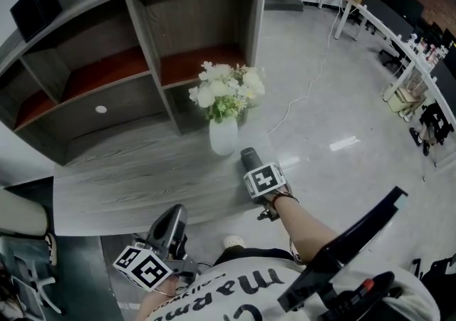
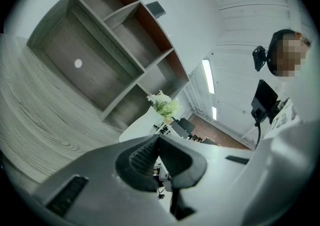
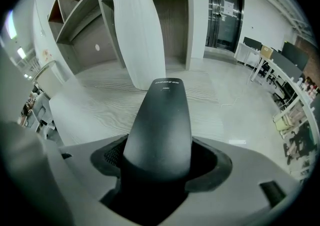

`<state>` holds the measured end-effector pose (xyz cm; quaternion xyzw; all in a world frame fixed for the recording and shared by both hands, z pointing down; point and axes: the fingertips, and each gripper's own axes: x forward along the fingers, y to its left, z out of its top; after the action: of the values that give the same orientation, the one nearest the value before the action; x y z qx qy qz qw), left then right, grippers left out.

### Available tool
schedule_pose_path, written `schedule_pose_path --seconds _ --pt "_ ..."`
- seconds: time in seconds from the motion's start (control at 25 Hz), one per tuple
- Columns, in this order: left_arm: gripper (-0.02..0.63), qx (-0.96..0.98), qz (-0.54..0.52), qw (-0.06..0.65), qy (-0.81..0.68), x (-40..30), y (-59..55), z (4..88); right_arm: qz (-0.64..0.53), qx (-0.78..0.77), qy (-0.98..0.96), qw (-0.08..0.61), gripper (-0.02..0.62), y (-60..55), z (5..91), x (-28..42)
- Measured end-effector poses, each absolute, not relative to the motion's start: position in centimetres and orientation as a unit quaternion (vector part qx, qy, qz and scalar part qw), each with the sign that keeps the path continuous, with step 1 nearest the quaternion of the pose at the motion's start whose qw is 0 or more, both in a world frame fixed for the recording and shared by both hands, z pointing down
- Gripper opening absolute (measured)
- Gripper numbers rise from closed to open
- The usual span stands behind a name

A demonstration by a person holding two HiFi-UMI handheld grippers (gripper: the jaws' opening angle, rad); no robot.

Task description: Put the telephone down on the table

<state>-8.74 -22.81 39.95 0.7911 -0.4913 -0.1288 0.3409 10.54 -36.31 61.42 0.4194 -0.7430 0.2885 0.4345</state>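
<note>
The telephone (image 1: 249, 159) is a black handset lying at the near right edge of the grey wood table (image 1: 128, 170), just in front of a white vase (image 1: 223, 134). My right gripper (image 1: 254, 172) points steeply down around its near end. In the right gripper view the telephone (image 3: 162, 120) runs out between the jaws toward the vase (image 3: 137, 29), with dark gaps showing at both pads, so the right gripper (image 3: 162, 160) is open. My left gripper (image 1: 174, 214) hangs low beside the person's body, off the table, and in its own view the left gripper (image 2: 157, 140) is shut and empty.
White flowers (image 1: 226, 88) fill the vase. A grey shelf unit (image 1: 135, 49) with open compartments stands along the table's far side. A chair (image 1: 21, 262) is at the lower left. Office desks (image 1: 399, 20) line the far right across a bare floor.
</note>
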Motion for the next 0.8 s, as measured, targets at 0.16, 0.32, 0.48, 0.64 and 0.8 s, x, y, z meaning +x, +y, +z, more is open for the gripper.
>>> schedule_pose_path --seconds 0.16,0.32,0.48,0.64,0.8 --pt "0.009 0.795 -0.126 0.342 -0.485 -8.0 -23.0 40.2 0.287 0.418 -0.746 0.433 0.334 -36.2 61.3 10.6" --pt "0.009 0.799 -0.12 0.34 -0.481 -7.4 -23.2 40.3 0.282 0.41 -0.749 0.438 0.334 -36.2 61.4 10.6" --pt "0.009 0.8 -0.12 0.339 -0.48 -7.3 -23.2 40.3 0.253 0.411 -0.754 0.446 0.361 -36.4 61.0 10.8" --pt "0.009 0.8 -0.122 0.338 -0.48 -7.3 -23.1 40.1 0.248 0.415 -0.76 0.433 0.365 -37.0 60.4 11.0" --pt "0.008 0.798 -0.124 0.337 -0.483 -7.6 -22.8 40.0 0.293 0.42 -0.761 0.397 0.364 -37.0 59.2 11.0"
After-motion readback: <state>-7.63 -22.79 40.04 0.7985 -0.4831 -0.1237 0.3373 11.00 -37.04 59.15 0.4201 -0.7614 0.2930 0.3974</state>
